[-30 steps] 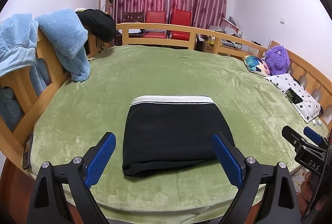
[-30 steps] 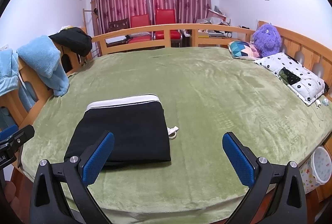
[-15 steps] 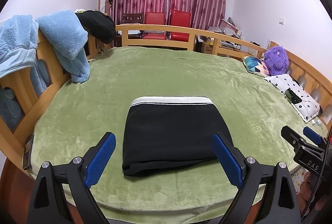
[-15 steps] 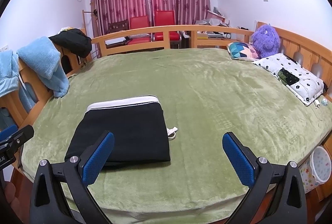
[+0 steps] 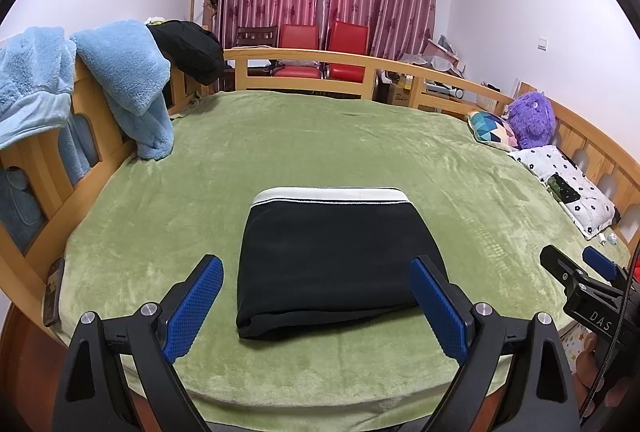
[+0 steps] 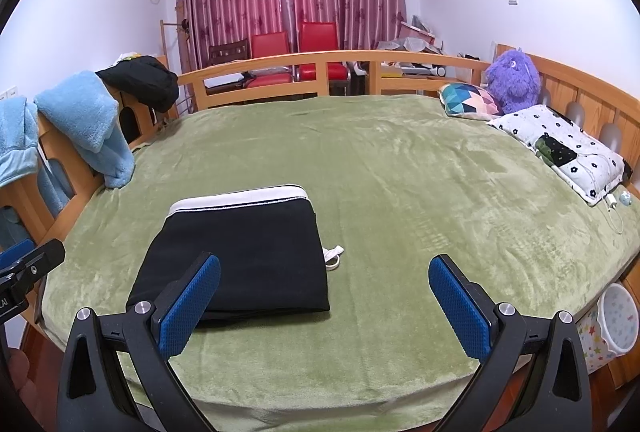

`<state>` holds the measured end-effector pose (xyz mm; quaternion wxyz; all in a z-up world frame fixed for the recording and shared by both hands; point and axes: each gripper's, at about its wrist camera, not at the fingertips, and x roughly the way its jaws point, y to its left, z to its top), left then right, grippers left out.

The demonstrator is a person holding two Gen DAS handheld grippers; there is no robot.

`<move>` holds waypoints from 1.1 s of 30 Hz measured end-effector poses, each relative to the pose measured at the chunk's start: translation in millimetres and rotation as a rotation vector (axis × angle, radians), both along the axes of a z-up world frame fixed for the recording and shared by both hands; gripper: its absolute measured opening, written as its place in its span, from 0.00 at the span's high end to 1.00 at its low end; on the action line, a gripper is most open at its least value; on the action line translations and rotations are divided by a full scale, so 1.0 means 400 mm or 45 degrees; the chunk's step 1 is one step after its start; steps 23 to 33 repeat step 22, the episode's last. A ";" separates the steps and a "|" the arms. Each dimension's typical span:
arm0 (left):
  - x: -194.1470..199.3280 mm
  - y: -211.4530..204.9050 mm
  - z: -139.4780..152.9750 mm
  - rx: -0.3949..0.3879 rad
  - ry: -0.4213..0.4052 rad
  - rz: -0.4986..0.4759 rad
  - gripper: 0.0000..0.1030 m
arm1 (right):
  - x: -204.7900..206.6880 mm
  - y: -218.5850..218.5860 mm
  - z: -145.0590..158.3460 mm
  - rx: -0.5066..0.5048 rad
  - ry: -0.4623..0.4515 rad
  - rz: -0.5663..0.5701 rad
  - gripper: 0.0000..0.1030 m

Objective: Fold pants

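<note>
Pants (image 5: 336, 256) folded on green blanket (image 5: 320, 136), both grippers' jaws spread, "DAS" on right gripper (image 5: 576, 272).

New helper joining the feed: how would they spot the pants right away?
Start at the bed with the green blanket, ringed by a wooden rail. Near its front edge, ahead of both open grippers, lie the pants, folded into a flat black rectangle. A white waistband along the far edge sets them apart from the black garment slung over the rail.

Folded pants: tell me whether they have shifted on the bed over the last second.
No. The folded pants lie in the same spot on the green blanket, white waistband toward the far rail, in both views; neither tongs touch them.
</note>
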<state>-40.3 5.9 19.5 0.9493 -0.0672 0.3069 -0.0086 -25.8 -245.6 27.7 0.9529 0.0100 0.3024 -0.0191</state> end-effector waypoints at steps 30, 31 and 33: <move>-0.011 -0.021 0.011 -0.011 -0.001 0.016 0.08 | -0.006 0.020 0.008 -0.030 -0.020 -0.001 0.01; -0.011 -0.021 0.011 -0.011 -0.001 0.016 0.08 | -0.006 0.020 0.008 -0.030 -0.020 -0.001 0.01; -0.011 -0.021 0.011 -0.011 -0.001 0.016 0.08 | -0.006 0.020 0.008 -0.030 -0.020 -0.001 0.01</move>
